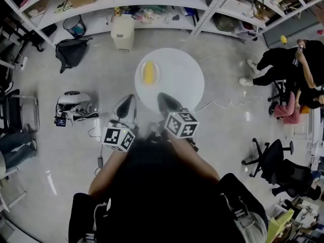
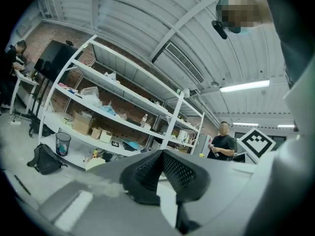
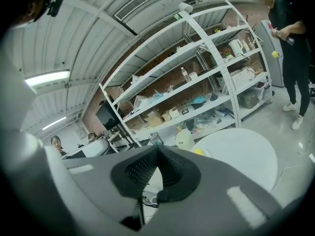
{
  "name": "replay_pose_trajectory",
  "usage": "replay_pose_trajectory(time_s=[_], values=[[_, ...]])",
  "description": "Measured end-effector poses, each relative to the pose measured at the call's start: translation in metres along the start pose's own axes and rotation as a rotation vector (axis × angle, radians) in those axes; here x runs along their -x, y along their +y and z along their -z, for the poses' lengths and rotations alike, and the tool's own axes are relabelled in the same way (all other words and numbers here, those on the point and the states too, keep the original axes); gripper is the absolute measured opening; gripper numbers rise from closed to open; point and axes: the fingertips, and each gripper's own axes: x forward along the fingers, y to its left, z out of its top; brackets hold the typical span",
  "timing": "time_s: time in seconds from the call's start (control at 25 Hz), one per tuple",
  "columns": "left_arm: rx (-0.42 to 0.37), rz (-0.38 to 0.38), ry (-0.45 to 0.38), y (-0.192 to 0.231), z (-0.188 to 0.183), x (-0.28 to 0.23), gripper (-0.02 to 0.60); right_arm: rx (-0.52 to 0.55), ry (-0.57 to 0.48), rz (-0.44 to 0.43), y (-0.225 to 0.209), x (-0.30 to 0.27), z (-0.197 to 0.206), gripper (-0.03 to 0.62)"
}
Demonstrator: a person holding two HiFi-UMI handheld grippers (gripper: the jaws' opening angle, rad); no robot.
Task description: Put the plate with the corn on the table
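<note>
The white plate [image 1: 139,76] with the yellow corn [image 1: 148,72] lies on the left part of the round white table [image 1: 185,80], just above the middle of the head view. Below it, by the table's lower edge, the left gripper [image 1: 125,107] and right gripper [image 1: 168,103] hover side by side. Each has its fingers pressed together, holding nothing.

Bright even light frm ceiling tubes [image 2: 244,86]; fisheye warp, dark corners.
</note>
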Motion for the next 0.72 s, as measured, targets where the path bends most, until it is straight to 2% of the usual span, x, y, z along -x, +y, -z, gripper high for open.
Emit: replay_pose_trajectory(time_s=[0.72], values=[[-0.001, 0.012, 0.002, -0.0008, 0.0005, 0.0016, 0.005, 0.015, -0.011, 0.016, 0.0017, 0.0, 0.0006, 0.008]])
